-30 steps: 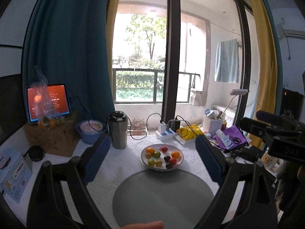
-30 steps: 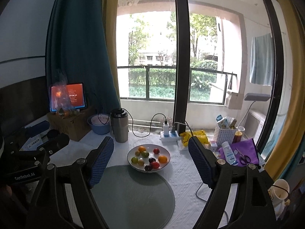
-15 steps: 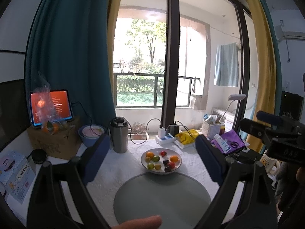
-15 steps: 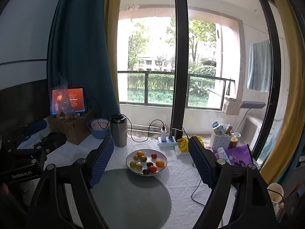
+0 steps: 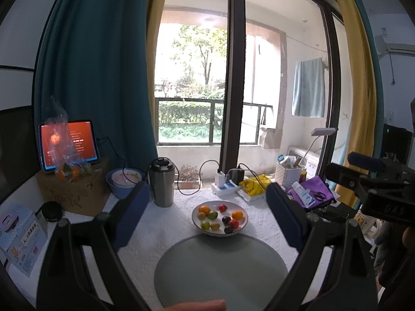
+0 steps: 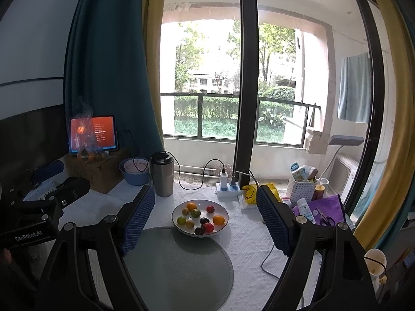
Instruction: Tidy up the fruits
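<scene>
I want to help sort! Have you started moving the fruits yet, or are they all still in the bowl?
Nothing looks done yet: all the fruits sit together in the white bowl, and the round grey mat in front is bare. Nothing is in hand either: the left tool and right tool are both open and away from the bowl. All the sorting is left.

A white plate (image 5: 197, 219) holds small fruits (image 5: 220, 217): orange, green, red and dark ones; it stands just behind a round grey mat (image 5: 220, 267)
</scene>
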A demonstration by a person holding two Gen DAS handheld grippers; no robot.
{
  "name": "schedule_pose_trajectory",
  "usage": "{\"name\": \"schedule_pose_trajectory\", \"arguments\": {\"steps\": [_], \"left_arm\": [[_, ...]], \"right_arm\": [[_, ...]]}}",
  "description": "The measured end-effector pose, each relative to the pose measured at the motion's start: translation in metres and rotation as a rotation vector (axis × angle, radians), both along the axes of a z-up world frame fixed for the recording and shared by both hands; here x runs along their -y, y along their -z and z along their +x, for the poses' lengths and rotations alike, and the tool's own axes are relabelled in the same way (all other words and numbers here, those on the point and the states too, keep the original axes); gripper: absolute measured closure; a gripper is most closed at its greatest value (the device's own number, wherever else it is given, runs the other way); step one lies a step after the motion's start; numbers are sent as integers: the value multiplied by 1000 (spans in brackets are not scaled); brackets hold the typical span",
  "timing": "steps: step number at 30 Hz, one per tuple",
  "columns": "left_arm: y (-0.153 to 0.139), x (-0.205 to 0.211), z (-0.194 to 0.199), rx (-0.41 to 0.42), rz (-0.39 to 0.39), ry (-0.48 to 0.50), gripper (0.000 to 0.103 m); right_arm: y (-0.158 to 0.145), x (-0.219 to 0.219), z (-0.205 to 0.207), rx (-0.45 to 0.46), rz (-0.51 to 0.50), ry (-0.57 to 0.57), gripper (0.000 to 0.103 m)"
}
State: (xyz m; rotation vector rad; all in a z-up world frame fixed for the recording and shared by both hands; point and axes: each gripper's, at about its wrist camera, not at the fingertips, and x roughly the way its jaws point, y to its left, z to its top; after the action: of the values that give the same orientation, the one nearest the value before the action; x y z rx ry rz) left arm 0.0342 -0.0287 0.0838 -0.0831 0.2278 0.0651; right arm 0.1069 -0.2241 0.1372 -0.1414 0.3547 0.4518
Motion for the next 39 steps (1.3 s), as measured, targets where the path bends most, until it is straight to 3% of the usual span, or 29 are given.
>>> {"name": "schedule_pose_trajectory", "arguments": {"steps": [39], "left_arm": [[0, 4, 5, -5, 2, 0, 11]], "right_arm": [[3, 2, 2, -9, 9, 7, 20]]}}
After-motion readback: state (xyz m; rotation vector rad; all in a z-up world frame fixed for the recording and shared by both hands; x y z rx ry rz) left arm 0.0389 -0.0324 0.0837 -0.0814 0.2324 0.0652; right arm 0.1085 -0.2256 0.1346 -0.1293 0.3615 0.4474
